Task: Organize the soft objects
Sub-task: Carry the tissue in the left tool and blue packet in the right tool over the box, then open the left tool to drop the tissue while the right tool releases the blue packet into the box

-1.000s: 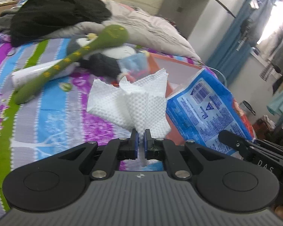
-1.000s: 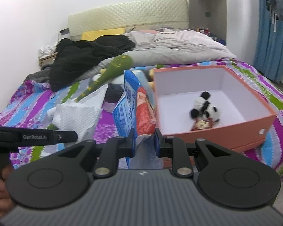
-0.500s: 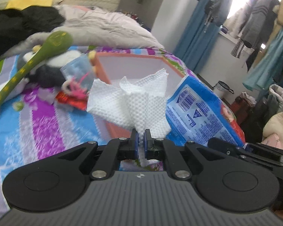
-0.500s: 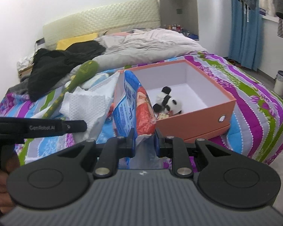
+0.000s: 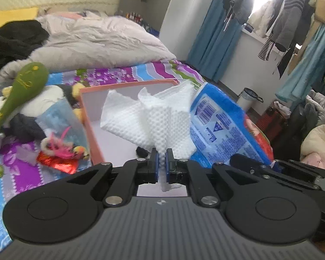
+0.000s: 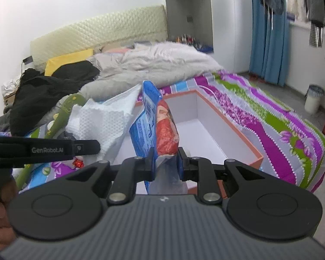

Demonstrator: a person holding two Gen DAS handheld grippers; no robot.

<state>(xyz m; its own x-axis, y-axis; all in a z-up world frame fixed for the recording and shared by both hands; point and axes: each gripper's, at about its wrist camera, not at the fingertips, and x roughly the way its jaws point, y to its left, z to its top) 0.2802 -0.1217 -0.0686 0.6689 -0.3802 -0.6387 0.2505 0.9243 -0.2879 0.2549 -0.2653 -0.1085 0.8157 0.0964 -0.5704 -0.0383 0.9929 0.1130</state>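
Above the orange box [image 5: 91, 130] on the bed, I am holding 2 soft things at once. My left gripper [image 5: 161, 162] is pinching the bottom of a crumpled white paper towel [image 5: 147, 121], its 2 fingers pressed almost together with only the thin twist of paper between them. The towel is fanning upward and hanging over the box's white inside. My right gripper [image 6: 165, 162] is clamping the lower end of a blue and red packet [image 6: 156, 125], which is standing upright on edge between the fingers, also over the box's open top near its front wall. In the right wrist view the towel [image 6: 101, 121] is sitting just left of the packet and touching it; in the left wrist view the packet [image 5: 218, 127] is leaning just right of the towel.

Left of the box, on the striped bedsheet [image 5: 17, 173], a green stuffed snake [image 5: 21, 88] is lying across a black and white plush toy [image 5: 43, 101], with a clear pouch [image 5: 58, 119] and a pink feathery toy [image 5: 62, 147] just beside the box's left wall. Behind the box a grey duvet [image 5: 93, 41] is piled up, with black clothing [image 6: 52, 86] to its left. Something small and black [image 5: 142, 151] is showing inside the box just above my left fingers; I cannot tell what it is.
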